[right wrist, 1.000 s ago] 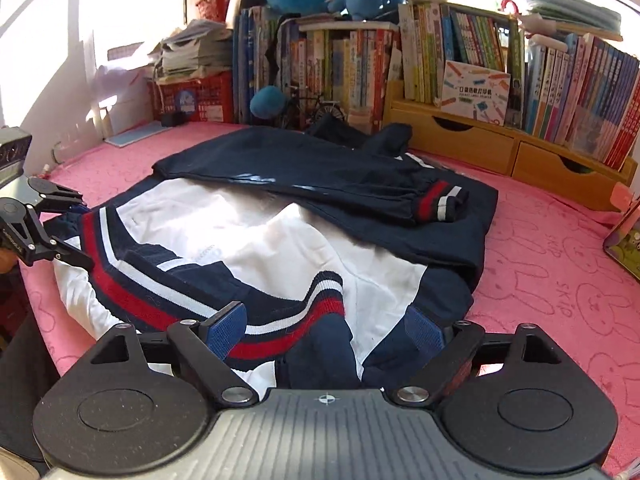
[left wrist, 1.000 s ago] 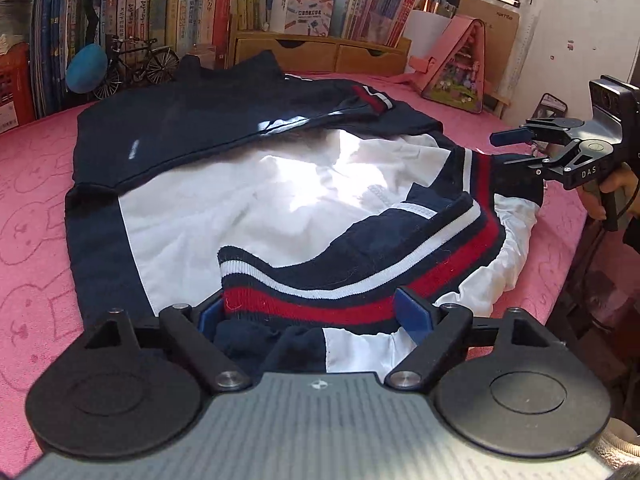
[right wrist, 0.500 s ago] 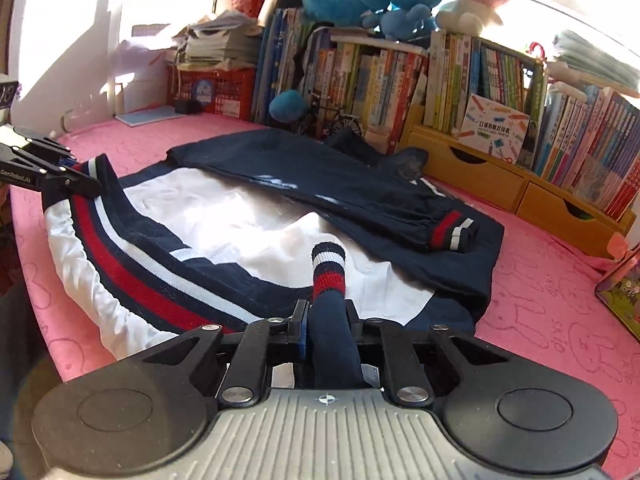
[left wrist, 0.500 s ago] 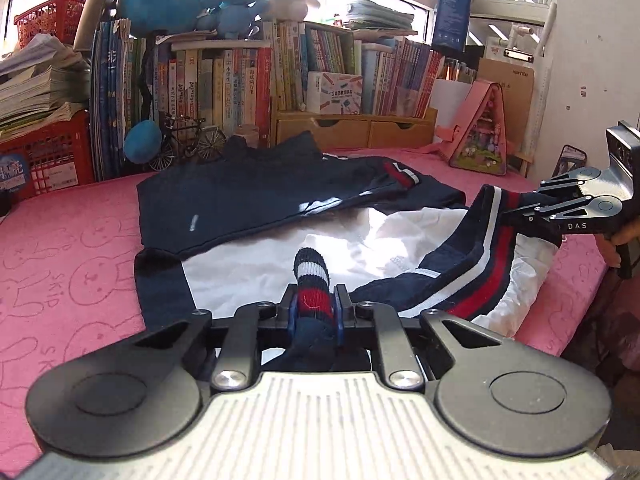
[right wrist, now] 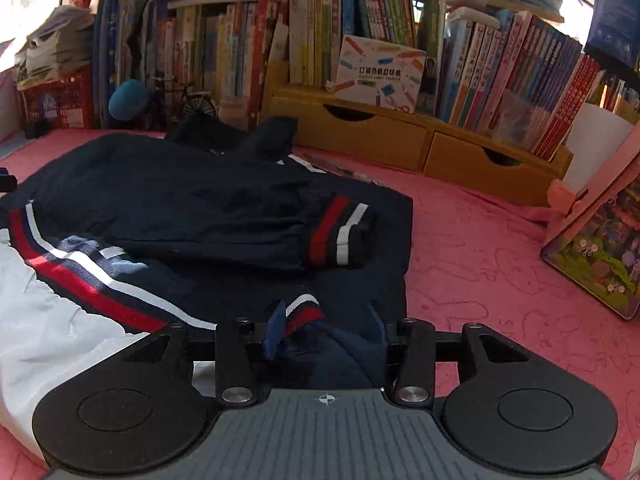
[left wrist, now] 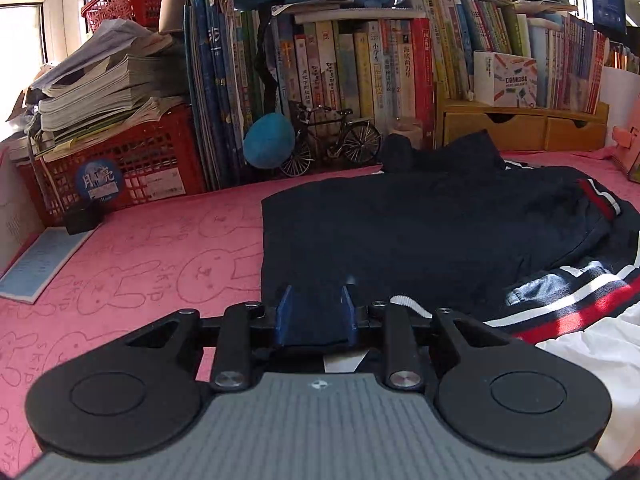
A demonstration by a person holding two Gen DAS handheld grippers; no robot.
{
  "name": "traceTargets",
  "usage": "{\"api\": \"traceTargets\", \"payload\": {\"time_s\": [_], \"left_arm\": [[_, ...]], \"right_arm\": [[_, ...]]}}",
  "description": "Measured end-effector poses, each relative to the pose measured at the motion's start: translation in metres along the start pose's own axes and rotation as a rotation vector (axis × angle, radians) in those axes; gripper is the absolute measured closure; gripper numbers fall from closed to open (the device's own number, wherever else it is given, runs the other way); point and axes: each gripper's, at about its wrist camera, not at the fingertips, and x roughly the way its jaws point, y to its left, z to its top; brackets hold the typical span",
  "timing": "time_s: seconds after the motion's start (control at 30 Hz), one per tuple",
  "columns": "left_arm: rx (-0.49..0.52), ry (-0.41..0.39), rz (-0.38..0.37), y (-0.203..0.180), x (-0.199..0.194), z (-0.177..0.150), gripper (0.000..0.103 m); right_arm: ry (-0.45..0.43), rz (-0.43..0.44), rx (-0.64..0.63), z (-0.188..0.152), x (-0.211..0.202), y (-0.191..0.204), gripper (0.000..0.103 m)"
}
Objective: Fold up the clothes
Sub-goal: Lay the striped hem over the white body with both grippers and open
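A navy jacket (left wrist: pixel 420 232) with white lining (left wrist: pixel 592 352) lies on the pink cloth-covered surface (left wrist: pixel 140 264). Its red-and-white striped hem (left wrist: pixel 580 304) is folded up over the body. My left gripper (left wrist: pixel 315 296) sits at the jacket's near left edge. Its jaws are opening, and navy fabric still lies loose between the blue pads. In the right wrist view the jacket (right wrist: pixel 180 200) has a sleeve cuff (right wrist: pixel 340 236) laid across it. My right gripper (right wrist: pixel 326 310) is opening too, with a striped hem end resting slack by its left pad.
Books line the back wall, with a red crate (left wrist: pixel 120 160) of papers at the left and a model bicycle (left wrist: pixel 332 140) beside it. Wooden drawers (right wrist: pixel 400 136) stand behind the jacket. A pink picture stand (right wrist: pixel 600 248) is at the right and a blue booklet (left wrist: pixel 40 264) at the far left.
Both grippers closed on the striped hem, carried it forward over the jacket's body, and have now widened their jaws. The white lining is mostly covered.
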Motion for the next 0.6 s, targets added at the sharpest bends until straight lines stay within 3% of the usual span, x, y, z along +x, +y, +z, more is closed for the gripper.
{"api": "traceTargets", "payload": {"time_s": [0.1,0.17,0.23,0.27,0.3,0.37,0.43,0.6], "left_arm": [[-0.018,-0.046,-0.029,0.011,-0.029,-0.013,0.055],[0.021,-0.099,-0.088,0.004,-0.053,-0.016,0.046],[0.078,-0.148,-0.168,-0.009,-0.076,-0.021,0.033],[0.110,-0.163,-0.213,-0.019,-0.084,-0.023,0.023],[0.139,-0.169,-0.256,-0.028,-0.089,-0.027,0.020],[0.186,-0.147,-0.353,-0.054,-0.092,-0.034,0.019],[0.223,-0.101,-0.393,-0.073,-0.085,-0.044,0.019],[0.268,0.001,-0.276,-0.088,-0.053,-0.064,0.019]], "right_arm": [[-0.114,0.048,0.049,-0.011,-0.032,-0.013,0.026],[-0.197,0.064,0.034,-0.013,-0.058,-0.015,0.026],[-0.225,0.179,-0.008,-0.014,-0.077,-0.007,0.035],[-0.211,0.256,-0.031,-0.015,-0.082,-0.001,0.059],[-0.177,0.331,-0.058,-0.014,-0.086,0.009,0.083],[-0.123,0.417,-0.122,-0.017,-0.087,0.036,0.087],[-0.077,0.460,-0.176,-0.023,-0.081,0.067,0.087],[-0.004,0.440,-0.165,-0.028,-0.044,0.107,0.087]]}}
